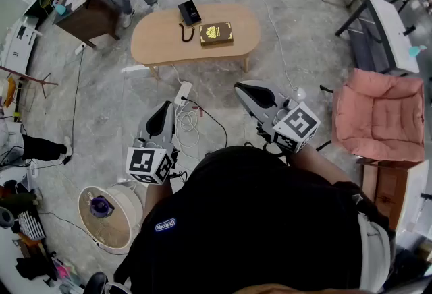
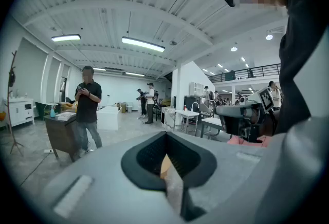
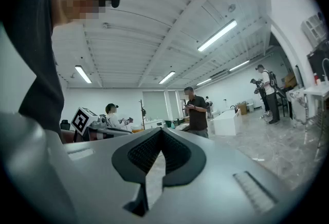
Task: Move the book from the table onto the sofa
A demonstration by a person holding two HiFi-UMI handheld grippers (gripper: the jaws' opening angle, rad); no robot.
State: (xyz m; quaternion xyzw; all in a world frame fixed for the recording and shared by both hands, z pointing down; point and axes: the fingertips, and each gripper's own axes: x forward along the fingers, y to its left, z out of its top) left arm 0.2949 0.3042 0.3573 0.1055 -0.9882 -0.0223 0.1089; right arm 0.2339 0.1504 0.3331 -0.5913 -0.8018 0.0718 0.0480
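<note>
Head view: book [image 1: 216, 34] lies flat on the oval wooden table [image 1: 162, 43], at 12 o'clock from both tools and well apart from them. A black case [image 1: 190, 13] sits near the book, at its 10 o'clock. The pink sofa [image 1: 378, 114] stands at 3 o'clock from the right gripper [image 1: 239, 87]. The left gripper [image 1: 163, 107] is held at its 8 o'clock.

Left gripper view: jaws are pressed together with nothing gripped. A standing person [image 2: 87, 110] is at 10 o'clock.

Right gripper view: jaws meet tip to tip and hold nothing. A marker cube [image 3: 82, 120] shows at 9 o'clock.
</note>
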